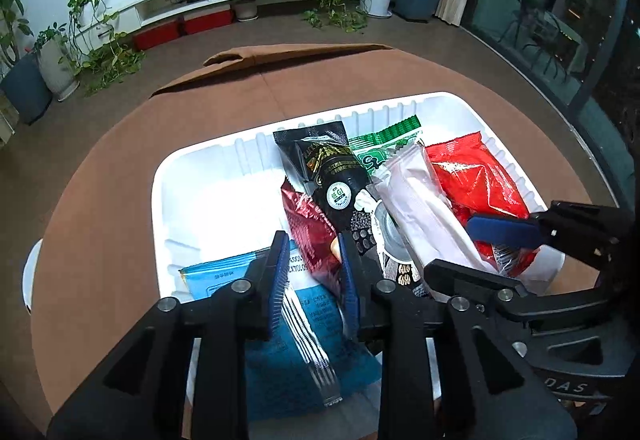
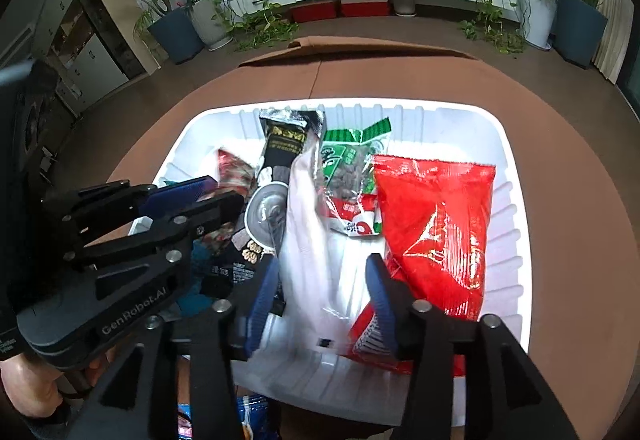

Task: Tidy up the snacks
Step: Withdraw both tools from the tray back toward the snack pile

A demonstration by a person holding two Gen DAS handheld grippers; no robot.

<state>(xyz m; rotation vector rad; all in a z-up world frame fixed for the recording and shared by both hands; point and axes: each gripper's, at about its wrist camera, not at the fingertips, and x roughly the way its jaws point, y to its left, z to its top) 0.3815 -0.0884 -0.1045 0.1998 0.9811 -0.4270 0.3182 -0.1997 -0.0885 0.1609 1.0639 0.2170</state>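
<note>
The round table (image 1: 100, 200) with its brown cloth carries a big white tray (image 1: 168, 176), which fills most of the middle and reaches toward the near edge. The snacks are piled inside it. A large red bag (image 2: 436, 224) lies along the tray's right side, a long white packet (image 2: 312, 240) sits down the middle, and a black packet (image 1: 328, 176) and a green-and-white one (image 2: 352, 168) lean at the far wall. A dark red packet (image 1: 308, 232) lies left of the black one, and a blue packet (image 1: 280, 340) sits in the near left corner.

Both grippers tilt steeply down into the tray, side by side. The left gripper (image 1: 314, 276) has a narrow gap, its blue pads straddling the blue packet and the dark red packet's edge, not clearly pinching either. The right gripper (image 2: 320, 292) stands wider, its pads either side of the white packet's near end, no squeeze visible.

Only the right wrist view shows a hand (image 2: 28, 392) under the left gripper's body, plus another blue wrapper (image 2: 248, 412) below the tray's near rim. The blue packet shows properly only in the left view.
</note>
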